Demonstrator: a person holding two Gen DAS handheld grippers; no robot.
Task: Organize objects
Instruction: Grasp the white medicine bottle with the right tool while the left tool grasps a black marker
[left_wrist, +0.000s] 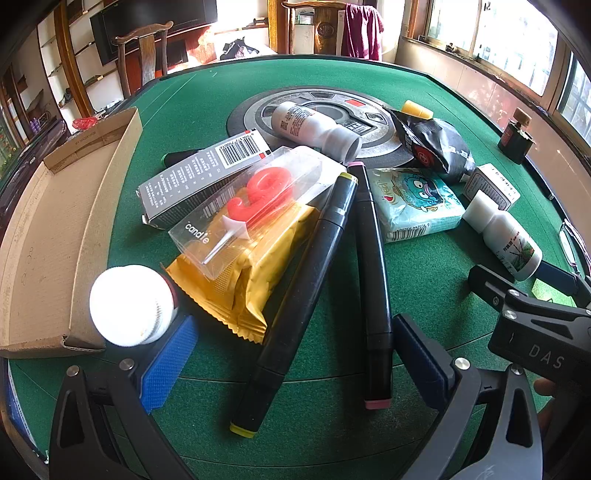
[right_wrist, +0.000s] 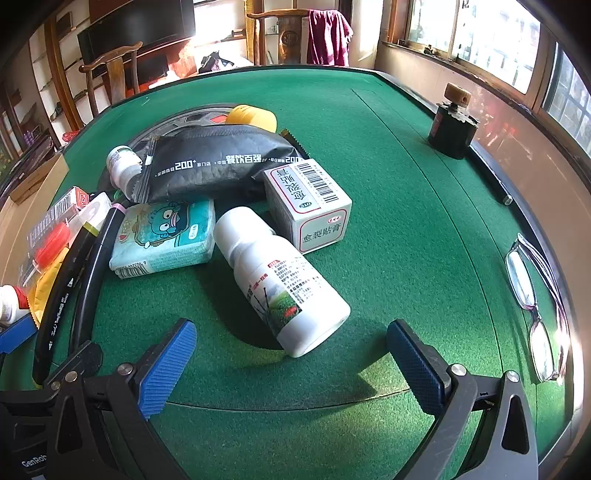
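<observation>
on the green felt table (right_wrist: 388, 155), both ribbed blue-padded hand-held grippers (left_wrist: 295, 354) (right_wrist: 291, 354) spread wide, glossy white cylindrical bottle (right_wrist: 280, 280) between right pads

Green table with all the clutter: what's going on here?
A person holds a gripper in each hand over a green felt table. Both are open and empty. The left gripper frames two black markers; the right gripper faces a lying white bottle. The cardboard box at the left looks empty.
</observation>
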